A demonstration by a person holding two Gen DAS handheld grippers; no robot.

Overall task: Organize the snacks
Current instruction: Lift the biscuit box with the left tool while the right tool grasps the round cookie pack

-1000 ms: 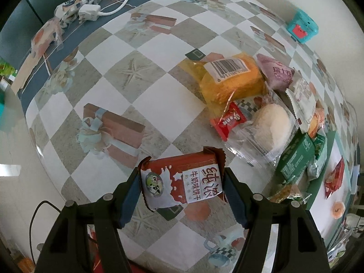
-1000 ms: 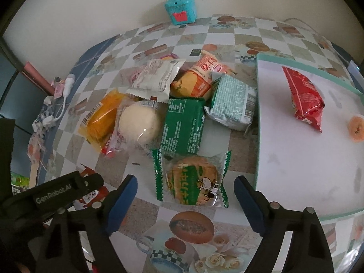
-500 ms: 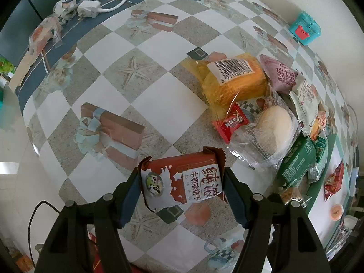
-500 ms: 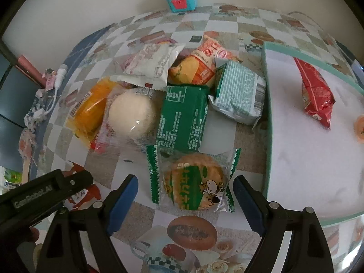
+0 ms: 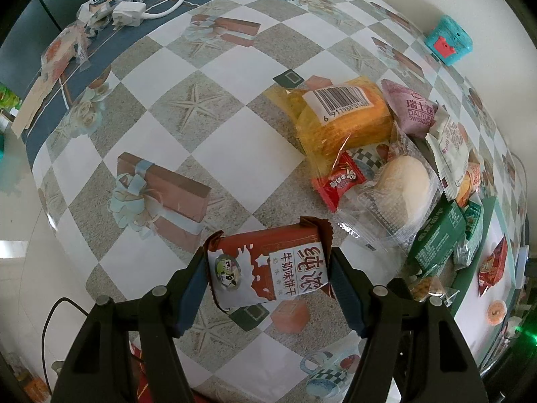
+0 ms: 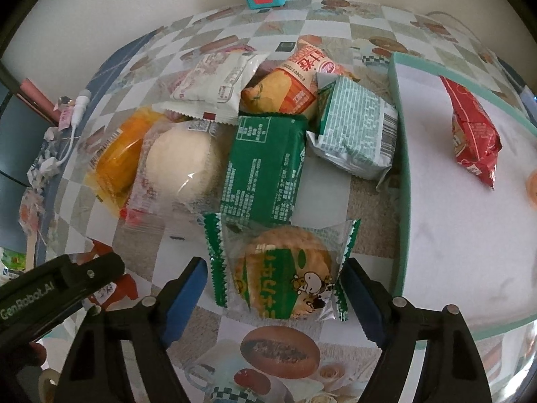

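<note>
Checkered tablecloth [image 5: 214,154] below: left tongs [image 5: 268,273] clamping milk biscuit pack [image 5: 268,270], right tongs [image 6: 273,278] closing around round cracker packet [image 6: 280,272]

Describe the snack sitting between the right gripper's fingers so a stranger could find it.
Start at the white tray with the teal rim; the snack pile lies left of it. Nearest the camera, below the dark green packet, lies a round biscuit: clear wrapper, green zigzag ends, cartoon cow.
</note>
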